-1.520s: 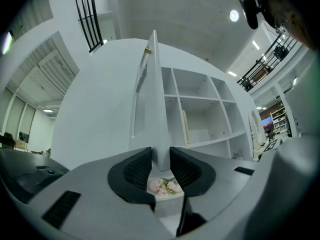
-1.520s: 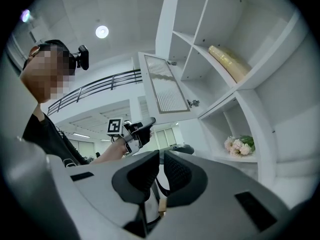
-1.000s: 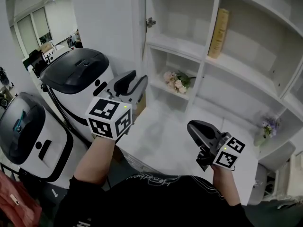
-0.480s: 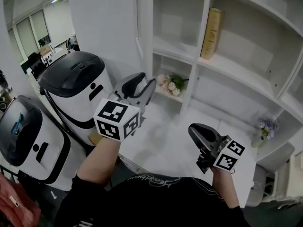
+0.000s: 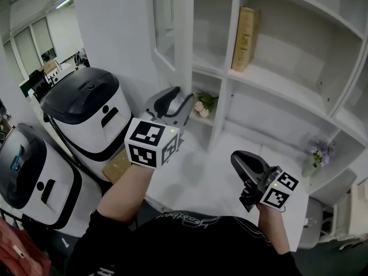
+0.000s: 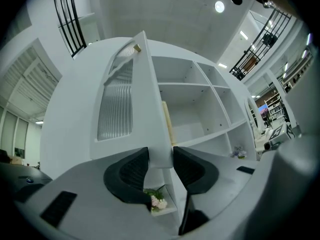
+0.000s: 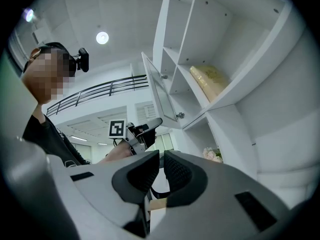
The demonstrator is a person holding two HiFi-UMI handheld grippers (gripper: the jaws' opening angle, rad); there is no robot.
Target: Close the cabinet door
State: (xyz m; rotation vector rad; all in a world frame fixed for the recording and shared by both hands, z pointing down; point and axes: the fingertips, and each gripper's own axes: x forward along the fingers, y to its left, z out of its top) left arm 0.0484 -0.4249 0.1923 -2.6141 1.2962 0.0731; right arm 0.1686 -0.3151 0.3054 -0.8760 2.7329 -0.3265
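Between the jaws of the left gripper (image 6: pixel 161 156), which stood apart and had just been opening wider, sat the lower corner of the cabinet door (image 6: pixel 117 109). The pads flanked that corner closely on either side, but did not appear to be clamped on it. This gripper pointed roughly level, so the door rose straight up from its tips, with the long axis upright and the ribbed glass panel above and to the left in the left gripper view.

Outward from there, the door hung ajar, swung out from the cabinet (image 5: pixel 220 105) toward the person. In the right gripper view its hinged edge met the cabinet's left wall and its free edge pointed away from the shelves, and it was that free edge the left gripper had reached. The open compartments lay to the right of the door in the head view, one with a book (image 5: pixel 245 38) standing in it and a lower one with flowers (image 5: pixel 201 105). Closing the door would probably mean carrying the corner that way, toward the shelves.

The right gripper (image 7: pixel 161 156) was held low over the white counter (image 5: pixel 195 171), well apart from the door. Its jaws were nearly together with nothing between them. The left hand was plainly the nearer one, and the likelier to make the push.
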